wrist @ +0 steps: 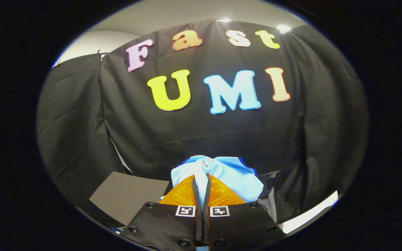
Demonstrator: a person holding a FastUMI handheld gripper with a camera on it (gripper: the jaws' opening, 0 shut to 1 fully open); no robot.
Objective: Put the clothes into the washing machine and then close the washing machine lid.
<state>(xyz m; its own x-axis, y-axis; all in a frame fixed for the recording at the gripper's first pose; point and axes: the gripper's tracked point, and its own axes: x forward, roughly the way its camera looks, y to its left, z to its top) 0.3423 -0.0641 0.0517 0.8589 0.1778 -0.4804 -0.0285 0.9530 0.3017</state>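
Observation:
A light blue garment with a white placket, a button and a dark blue edge bunches up just ahead of my fingers. My gripper is shut on a fold of it, both fingers pressed close together with cloth pinched between them. The garment hangs lifted in front of the black cloth wall. The rest of it below the fingers is hidden.
A flat grey panel lies low to the left of the fingers. A dark object with a pale edge shows low to the right, behind the garment. A white strip runs along the bottom right.

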